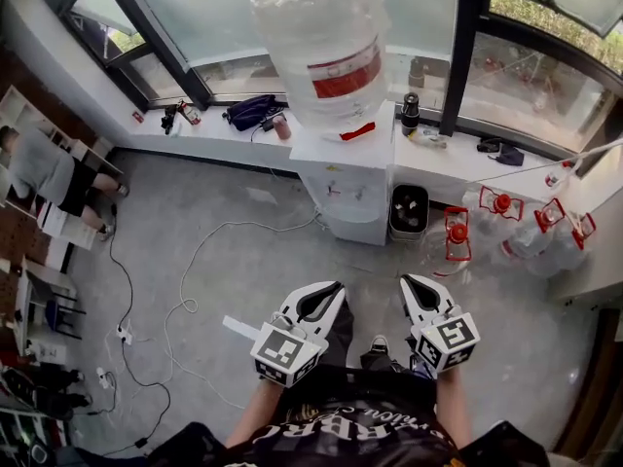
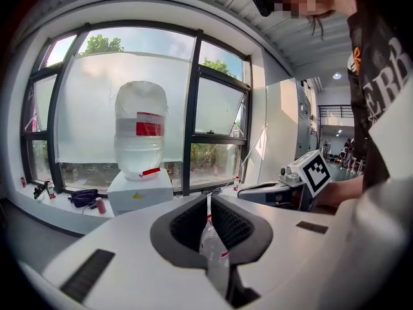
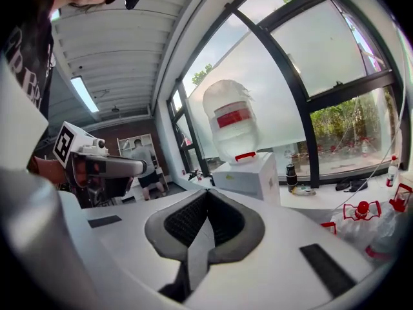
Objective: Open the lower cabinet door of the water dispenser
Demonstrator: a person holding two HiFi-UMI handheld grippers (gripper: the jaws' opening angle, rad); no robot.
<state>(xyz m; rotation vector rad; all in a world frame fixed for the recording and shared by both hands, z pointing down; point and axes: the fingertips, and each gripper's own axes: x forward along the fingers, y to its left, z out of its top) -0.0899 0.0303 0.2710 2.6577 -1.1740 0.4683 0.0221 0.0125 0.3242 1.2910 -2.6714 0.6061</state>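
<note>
Nearest the head camera was the person's dark printed shirt [image 1: 341, 431]. Just beyond it, both claws were held side by side over the grey floor [image 1: 243, 261].

1. Left claw [image 1: 328, 287]: jaws clenched tip to tip, nothing grasped. Its own view [image 2: 208, 200] confirmed this.
2. Right claw [image 1: 413, 281]: jaws likewise clenched and empty, as its own view [image 3: 208, 194] showed.

Both claws pointed toward the white water dispenser [image 1: 350, 178], which stood well apart from them against the bench [image 1: 458, 163] under the windows. An inverted water bottle [image 1: 326, 37] sat on top of it. The lower cabinet door [image 1: 355, 224] lay on the dispenser's front below the taps and looked closed, with neither claw touching it.

A black bin [image 1: 409, 210] stood just beside the dispenser. Red-handled empty bottles [image 1: 501, 217] lay on the floor past the bin. White cables [image 1: 185, 290] trailed across the floor.
</note>
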